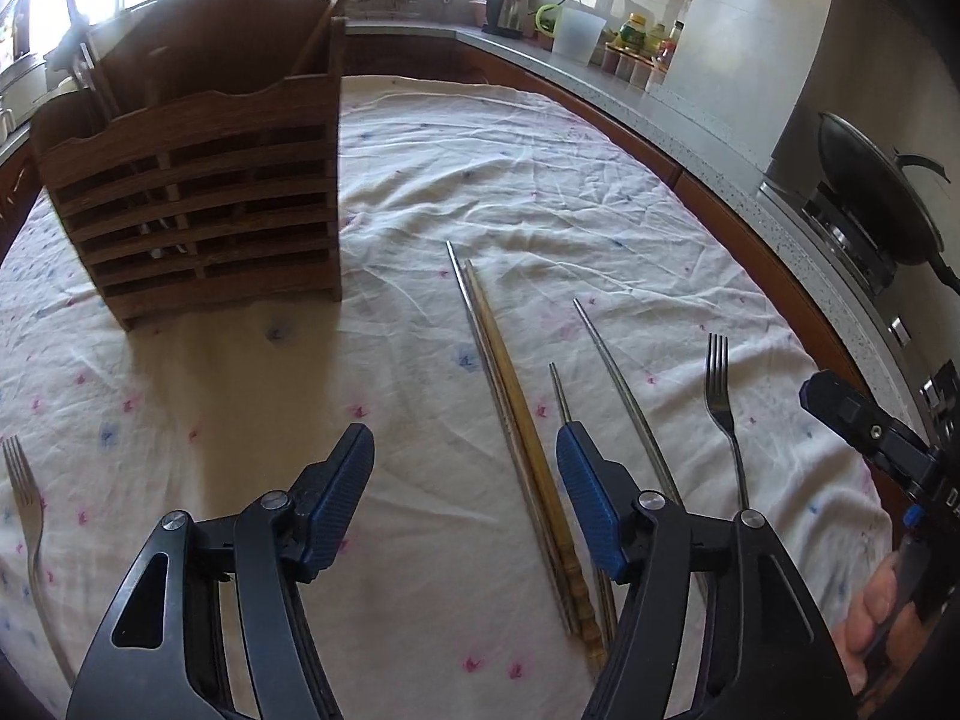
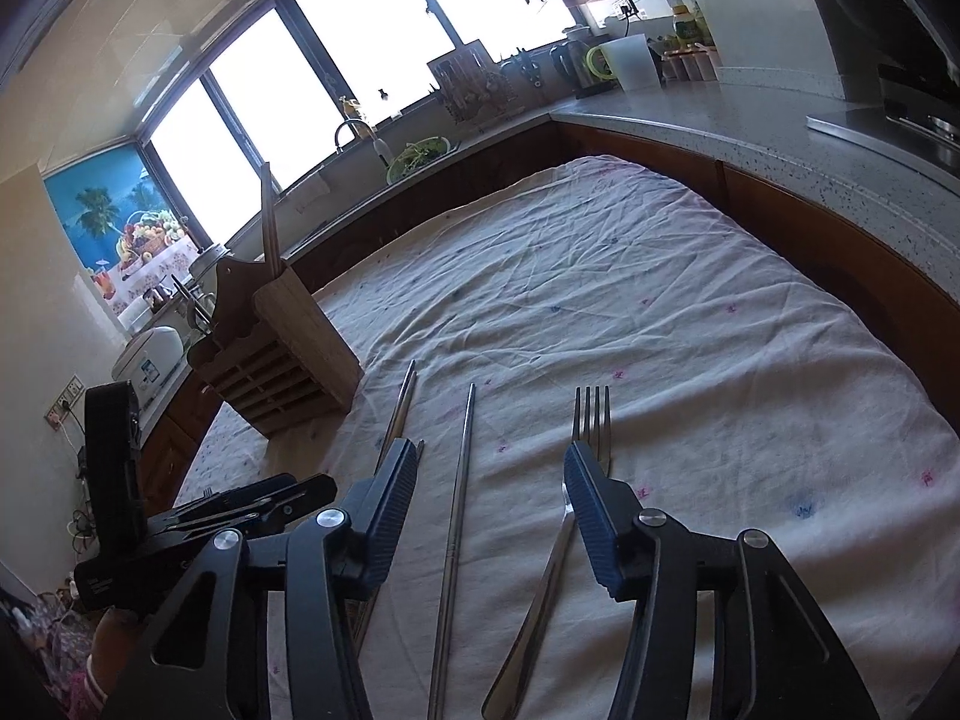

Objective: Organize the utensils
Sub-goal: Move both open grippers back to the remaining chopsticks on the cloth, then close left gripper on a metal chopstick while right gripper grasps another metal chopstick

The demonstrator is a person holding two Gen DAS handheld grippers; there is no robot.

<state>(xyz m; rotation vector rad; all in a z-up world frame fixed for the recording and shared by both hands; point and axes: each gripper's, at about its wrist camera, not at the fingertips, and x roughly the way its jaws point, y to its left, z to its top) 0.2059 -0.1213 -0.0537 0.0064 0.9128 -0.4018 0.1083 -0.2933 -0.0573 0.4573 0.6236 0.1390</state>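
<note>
Wooden caddy (image 1: 198, 192) upright; chopsticks (image 1: 516, 420) & fork (image 1: 723, 402) nr.

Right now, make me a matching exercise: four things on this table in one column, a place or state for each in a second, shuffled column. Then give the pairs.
Things:
1. wooden holder
2. bamboo chopstick
3. left claw
4. fork by the right claw

Places or states:
A. open and empty above the cloth
B. lying flat, pressed against a metal chopstick
C. standing upright on the left part of the table
D. lying flat, tines pointing away from the camera

Pairs: 1-C, 2-B, 3-A, 4-D
</note>
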